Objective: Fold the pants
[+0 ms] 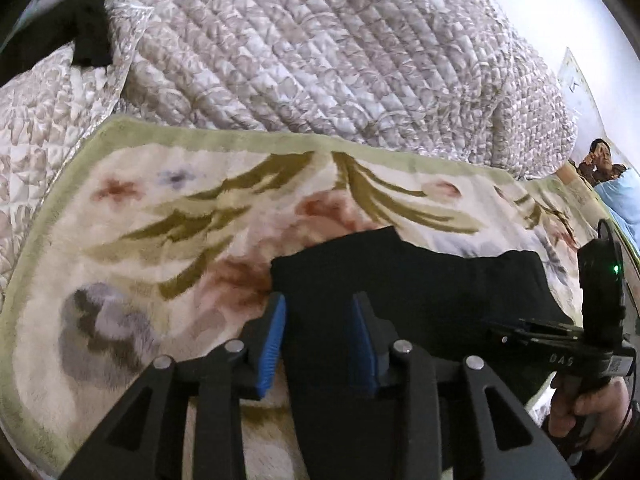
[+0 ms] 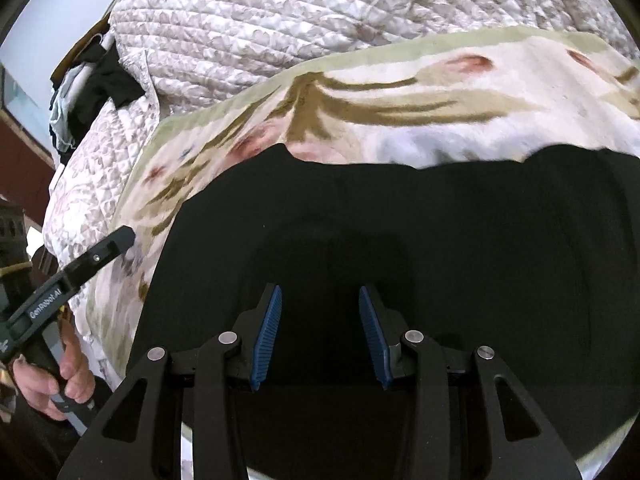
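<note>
Black fabric pants (image 2: pixel 400 240) lie folded flat on the fluffy cream floral blanket (image 1: pixel 160 208). Left gripper (image 1: pixel 318 312) and right gripper (image 2: pixel 320 304) hover above, both part-open, gripping nothing.

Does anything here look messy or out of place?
Mostly tidy. The black pants lie flat on the flowered blanket, though their far edge is uneven with one corner poking up. Dark clothes sit heaped at the quilt's edge.
</note>
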